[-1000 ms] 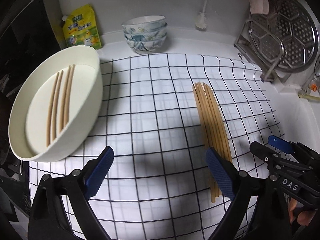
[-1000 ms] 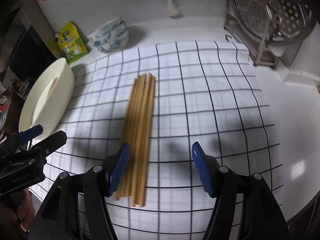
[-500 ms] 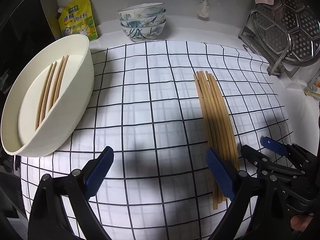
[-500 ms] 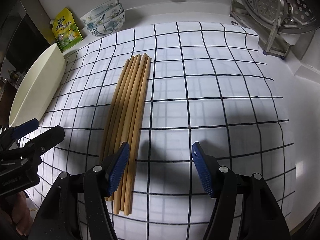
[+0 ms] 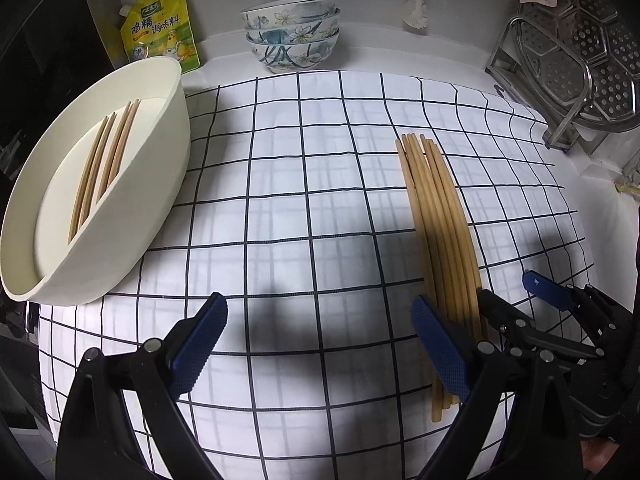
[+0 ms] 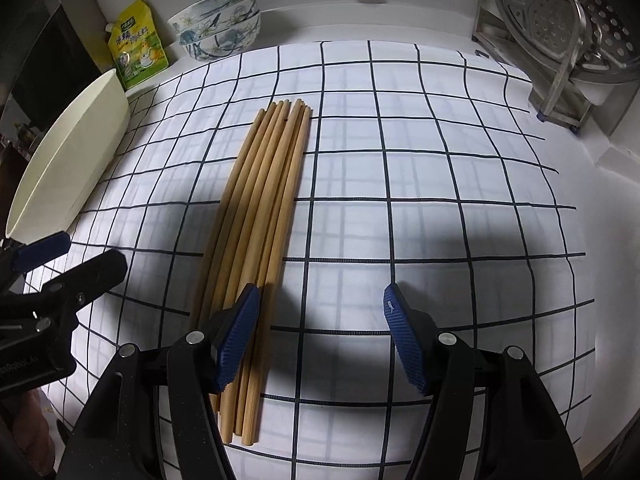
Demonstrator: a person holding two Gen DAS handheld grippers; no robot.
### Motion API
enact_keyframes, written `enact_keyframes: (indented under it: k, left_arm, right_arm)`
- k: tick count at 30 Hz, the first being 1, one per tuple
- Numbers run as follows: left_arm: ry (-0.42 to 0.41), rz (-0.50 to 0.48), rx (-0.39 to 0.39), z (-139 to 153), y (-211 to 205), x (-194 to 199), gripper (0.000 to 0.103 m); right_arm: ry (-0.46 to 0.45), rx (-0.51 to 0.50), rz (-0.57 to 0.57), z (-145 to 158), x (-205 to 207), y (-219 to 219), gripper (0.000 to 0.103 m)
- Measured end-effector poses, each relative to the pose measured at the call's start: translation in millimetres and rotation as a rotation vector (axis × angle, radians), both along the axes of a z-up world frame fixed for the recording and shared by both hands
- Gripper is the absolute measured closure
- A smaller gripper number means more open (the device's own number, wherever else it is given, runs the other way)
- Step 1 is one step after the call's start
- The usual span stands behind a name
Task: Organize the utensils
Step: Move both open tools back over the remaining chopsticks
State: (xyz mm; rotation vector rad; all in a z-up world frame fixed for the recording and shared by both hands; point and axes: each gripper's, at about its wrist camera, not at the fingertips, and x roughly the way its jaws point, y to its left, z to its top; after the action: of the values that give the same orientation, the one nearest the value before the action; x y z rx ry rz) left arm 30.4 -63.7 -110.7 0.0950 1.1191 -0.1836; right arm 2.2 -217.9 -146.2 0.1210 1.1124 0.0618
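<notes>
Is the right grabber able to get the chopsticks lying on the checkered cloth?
Probably yes. The right gripper is open and the loose chopsticks lie bare on the checkered cloth, nothing covering them. Its left pad already sits over the pile, so it likely needs a small sideways shift.

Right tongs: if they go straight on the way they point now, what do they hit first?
Most likely the bare checked cloth. The right tongs stand open, and the chopstick bundle lies under their left pad, not in the gap. Depth is unclear.

Cloth (image 5: 280,208) centre free; tub (image 5: 160,184) left; rack (image 6: 560,92) right
</notes>
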Motion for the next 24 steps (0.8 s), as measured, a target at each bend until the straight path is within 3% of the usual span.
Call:
enact_keyframes:
  k: [24]
  left_arm:
    - [-0.007,-0.046,0.017,-25.5,-34.0,10.2,0.012]
  right_arm:
    - [-0.025,-0.022,-0.085,1.7,-13.8,-44.8,0.041]
